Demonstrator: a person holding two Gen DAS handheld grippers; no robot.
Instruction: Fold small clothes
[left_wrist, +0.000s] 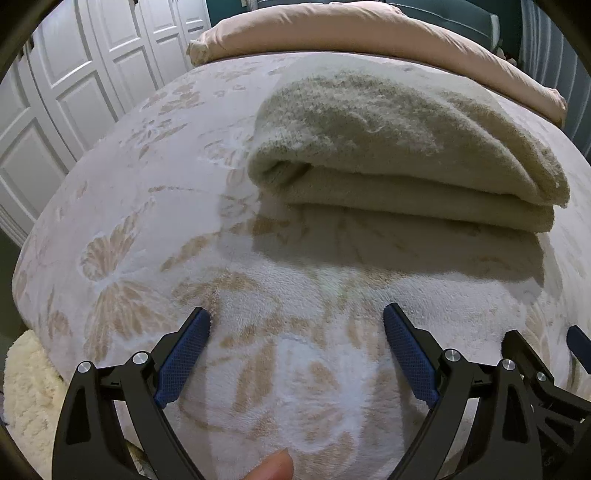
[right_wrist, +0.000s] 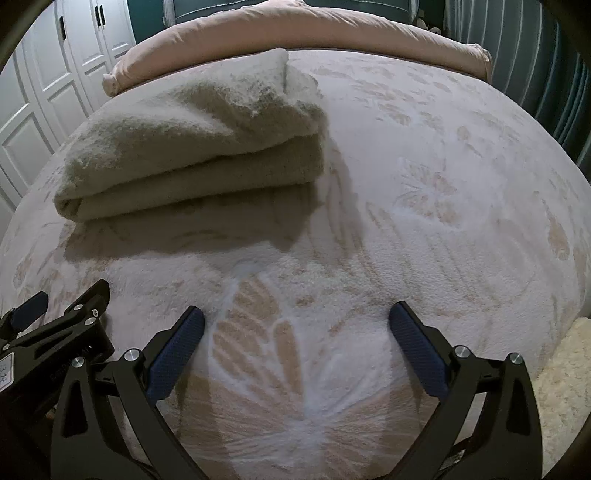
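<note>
Down low in the left wrist view, the left hand-held gripper (left_wrist: 297, 319) has its two blue-padded fingers (left_wrist: 184, 354) spread wide apart, with nothing between them, poised over the near part of the bed (left_wrist: 147, 221). A fingertip of the person (left_wrist: 275, 466) shows at the bottom edge between the black arms. At the right edge of that view the right hand-held gripper appears just beside it, side by side. In the right wrist view the right hand-held gripper (right_wrist: 297, 314) is likewise spread wide and holds nothing, its blue pads (right_wrist: 417, 350) over a large tan butterfly pattern on the bed's pale fleece cover (right_wrist: 443, 184); the left one's black frame shows at the left edge. Farther out lies the folded cloth (left_wrist: 399, 147), a thick beige fleecy piece (right_wrist: 192, 147) already doubled into several layers, with rounded fold edges facing near and its shadow falling on the cover in front of it. It rests on the bed beyond both grippers and apart from them, to the right in the left wrist view and to the left in the right wrist view. At the far end of the bed lies a long pink pillow (left_wrist: 332, 33). White panelled wardrobe doors (left_wrist: 74, 74) stand on the left. A cream fluffy rug (left_wrist: 29, 387) shows below the bed's near corner.
</note>
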